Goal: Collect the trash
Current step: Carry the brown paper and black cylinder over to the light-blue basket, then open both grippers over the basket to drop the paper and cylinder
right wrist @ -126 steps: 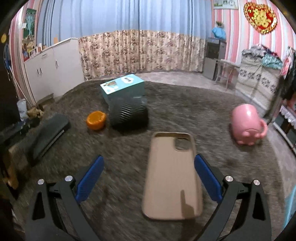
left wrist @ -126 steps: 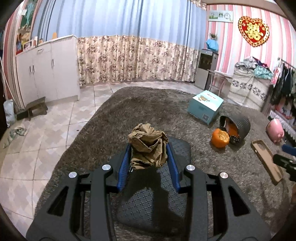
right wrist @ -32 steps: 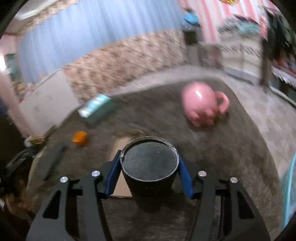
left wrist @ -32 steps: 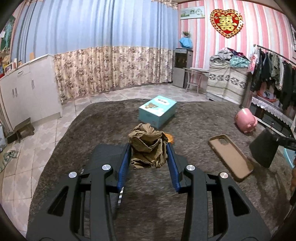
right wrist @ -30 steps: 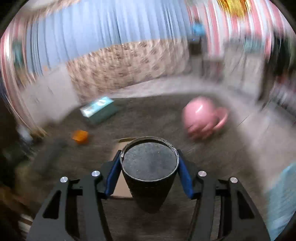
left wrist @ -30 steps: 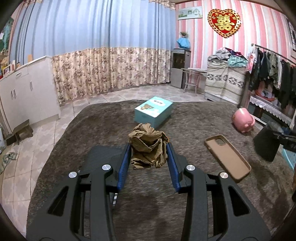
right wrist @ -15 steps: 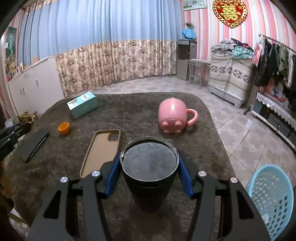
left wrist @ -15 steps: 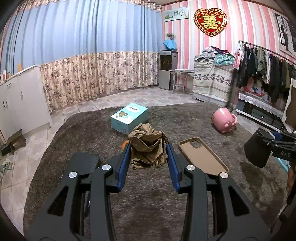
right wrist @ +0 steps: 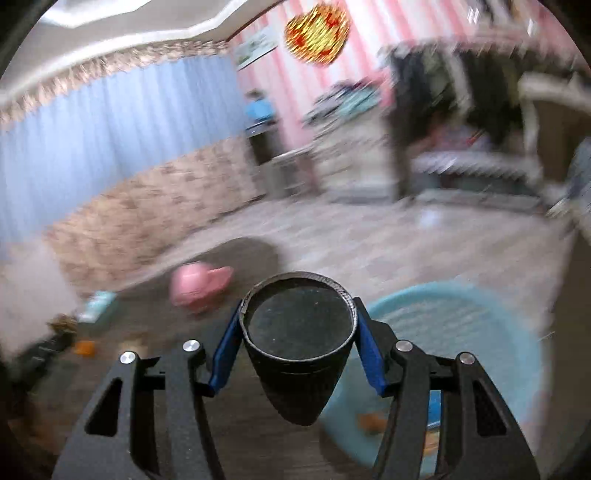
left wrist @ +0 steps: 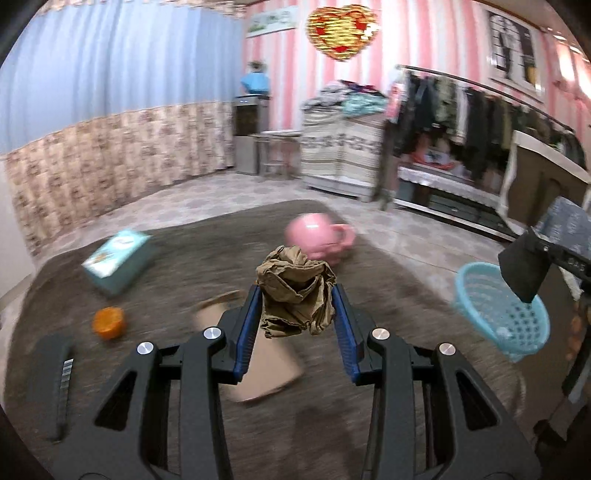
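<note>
Trash, two pieces: one crumpled paper wad (left wrist: pixel 295 291) between left fingers (left wrist: pixel 246 328), one black cup (right wrist: pixel 297 345) between right fingers (right wrist: pixel 369 354).

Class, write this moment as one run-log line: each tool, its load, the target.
left tool: shut on crumpled paper | right tool: shut on black cup | target: blue basket, beside rug

No readable text, teal box (left wrist: pixel 117 261) print blurred, red-gold heart wall ornament (left wrist: pixel 342 31) character illegible
</note>
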`<action>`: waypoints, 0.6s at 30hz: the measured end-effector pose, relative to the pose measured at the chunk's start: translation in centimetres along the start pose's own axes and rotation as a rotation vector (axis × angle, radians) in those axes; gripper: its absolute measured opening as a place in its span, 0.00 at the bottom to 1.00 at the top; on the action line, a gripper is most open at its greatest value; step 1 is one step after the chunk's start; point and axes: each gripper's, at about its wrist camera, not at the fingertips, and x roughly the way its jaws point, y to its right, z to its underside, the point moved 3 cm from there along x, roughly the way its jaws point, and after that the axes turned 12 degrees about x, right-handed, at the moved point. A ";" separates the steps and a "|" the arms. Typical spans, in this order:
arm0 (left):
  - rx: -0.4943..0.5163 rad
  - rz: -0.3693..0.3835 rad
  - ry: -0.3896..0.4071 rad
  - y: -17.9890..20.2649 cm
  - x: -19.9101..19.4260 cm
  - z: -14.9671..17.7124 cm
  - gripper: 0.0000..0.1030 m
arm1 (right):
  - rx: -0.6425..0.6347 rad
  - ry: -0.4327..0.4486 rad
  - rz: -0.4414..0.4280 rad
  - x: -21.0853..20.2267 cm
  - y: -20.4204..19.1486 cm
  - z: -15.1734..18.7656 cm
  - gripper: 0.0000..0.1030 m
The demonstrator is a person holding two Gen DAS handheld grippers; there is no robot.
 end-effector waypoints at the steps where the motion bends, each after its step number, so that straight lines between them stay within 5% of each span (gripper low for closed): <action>1: 0.008 0.013 -0.001 0.9 0.5 -0.2 0.36 | 0.013 0.011 0.047 0.3 1.3 -0.2 0.55; 18: 0.176 0.407 -0.035 23.9 11.8 -5.3 0.37 | 0.199 0.036 0.155 1.5 13.3 -2.1 0.55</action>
